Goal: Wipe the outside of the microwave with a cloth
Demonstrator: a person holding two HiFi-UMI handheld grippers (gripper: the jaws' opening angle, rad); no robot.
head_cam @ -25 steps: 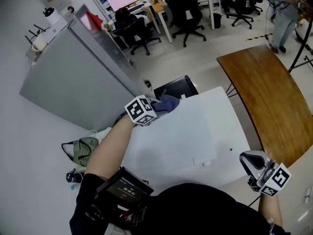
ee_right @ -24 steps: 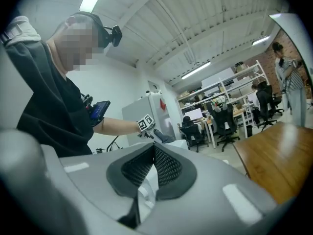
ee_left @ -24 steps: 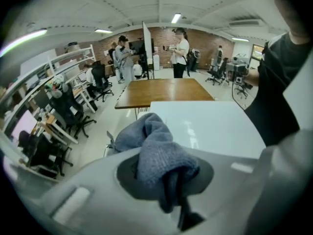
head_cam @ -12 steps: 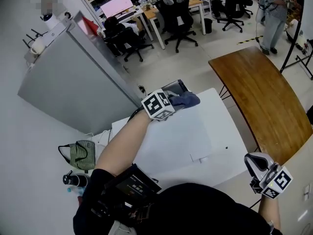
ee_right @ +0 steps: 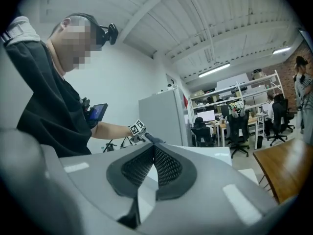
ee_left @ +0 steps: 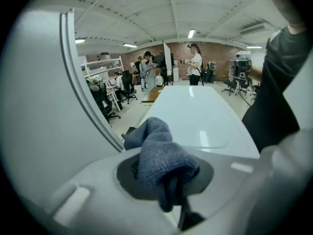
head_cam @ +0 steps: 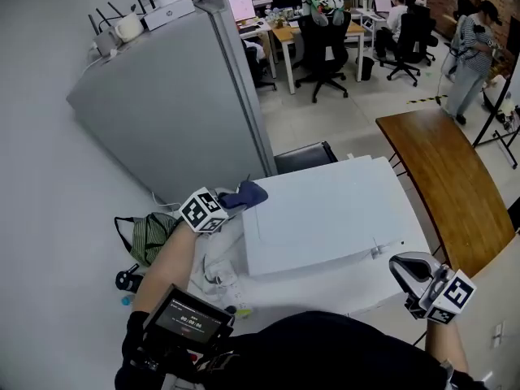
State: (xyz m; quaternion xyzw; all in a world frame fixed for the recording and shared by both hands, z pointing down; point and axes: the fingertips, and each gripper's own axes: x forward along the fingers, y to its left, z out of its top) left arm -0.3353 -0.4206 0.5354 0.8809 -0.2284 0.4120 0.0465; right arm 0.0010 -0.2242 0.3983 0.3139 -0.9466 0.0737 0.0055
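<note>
The head view looks steeply down from above onto the white microwave (head_cam: 325, 218). The left gripper view sits just behind the cloth (ee_left: 161, 165) in its jaws, facing along the microwave top; the right gripper view faces across that top to the left gripper (ee_right: 145, 137) and grey cabinet (ee_right: 164, 119)

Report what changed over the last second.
The left claw, shut on the cloth, slid right along the far top edge of the microwave, then swept back left to its far-left corner, where the cloth now sits. The head view also swung. Unchanged: the cloth stayed gripped, and the right claw stayed shut, empty and low at the near right.
</note>
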